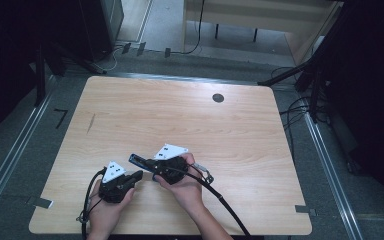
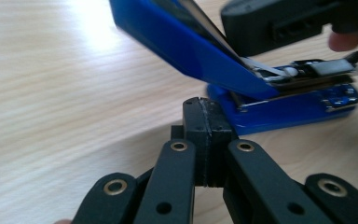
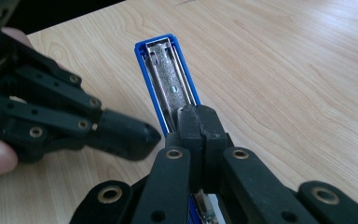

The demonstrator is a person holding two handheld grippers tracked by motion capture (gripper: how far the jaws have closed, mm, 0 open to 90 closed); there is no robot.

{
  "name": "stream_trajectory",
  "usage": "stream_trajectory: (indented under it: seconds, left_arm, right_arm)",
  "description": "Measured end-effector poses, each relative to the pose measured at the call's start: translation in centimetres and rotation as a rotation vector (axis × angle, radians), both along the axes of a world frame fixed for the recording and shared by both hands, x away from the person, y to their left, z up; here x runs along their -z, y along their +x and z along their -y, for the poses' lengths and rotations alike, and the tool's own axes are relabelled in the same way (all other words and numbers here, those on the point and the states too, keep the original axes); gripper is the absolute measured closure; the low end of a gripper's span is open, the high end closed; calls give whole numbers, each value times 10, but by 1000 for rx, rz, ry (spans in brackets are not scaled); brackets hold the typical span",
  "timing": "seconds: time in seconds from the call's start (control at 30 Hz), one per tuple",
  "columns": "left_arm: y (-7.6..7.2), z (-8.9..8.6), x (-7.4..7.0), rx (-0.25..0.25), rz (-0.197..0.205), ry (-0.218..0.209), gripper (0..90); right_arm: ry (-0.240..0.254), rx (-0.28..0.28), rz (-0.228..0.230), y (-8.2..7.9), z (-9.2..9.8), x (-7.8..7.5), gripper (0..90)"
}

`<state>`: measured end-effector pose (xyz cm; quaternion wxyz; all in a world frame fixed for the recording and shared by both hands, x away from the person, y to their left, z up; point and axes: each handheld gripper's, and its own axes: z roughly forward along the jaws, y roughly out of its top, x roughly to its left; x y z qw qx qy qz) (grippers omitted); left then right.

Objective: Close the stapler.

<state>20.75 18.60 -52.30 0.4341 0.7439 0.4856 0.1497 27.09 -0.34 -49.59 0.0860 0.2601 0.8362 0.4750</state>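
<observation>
A blue stapler [image 2: 279, 109] lies on the wooden table [image 1: 240, 135], its lid [image 2: 182, 44] swung up so that the metal channel inside [image 3: 168, 79] shows. My right gripper [image 3: 200, 116] is shut, its tips against the inner side of the raised lid [image 1: 136, 160]; I cannot tell whether they pinch any part of it. My left gripper [image 2: 200, 105] is shut too, with nothing between its jaws. Its tips sit right at the front end of the stapler's base. Both grippers are held near the table's front edge, the left gripper [image 1: 138, 174] just left of the right gripper [image 1: 149, 164].
A round dark hole [image 1: 218, 98] sits in the tabletop at the back right. A black cable [image 1: 225, 200] trails from the right gripper toward the front edge. Beyond the table stand a pale desk [image 1: 260, 15], floor rails and loose cables.
</observation>
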Motion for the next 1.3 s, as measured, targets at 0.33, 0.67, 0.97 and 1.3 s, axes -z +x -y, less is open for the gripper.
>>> stream_trajectory:
  seconds: [0.33, 0.67, 0.97, 1.3]
  left_arm:
    - [-3, 29, 5, 64, 38, 16, 900]
    - [-4, 51, 8, 89, 74, 46, 900]
    - [0, 60, 9, 114, 48, 73, 900]
    - [2, 65, 10, 144, 37, 104, 900]
  right_arm:
    - [21, 7, 2, -2, 8, -5, 900]
    - [29, 9, 11, -4, 14, -9, 900]
    - [50, 20, 8, -6, 26, -12, 900]
    - [48, 34, 13, -10, 36, -14, 900]
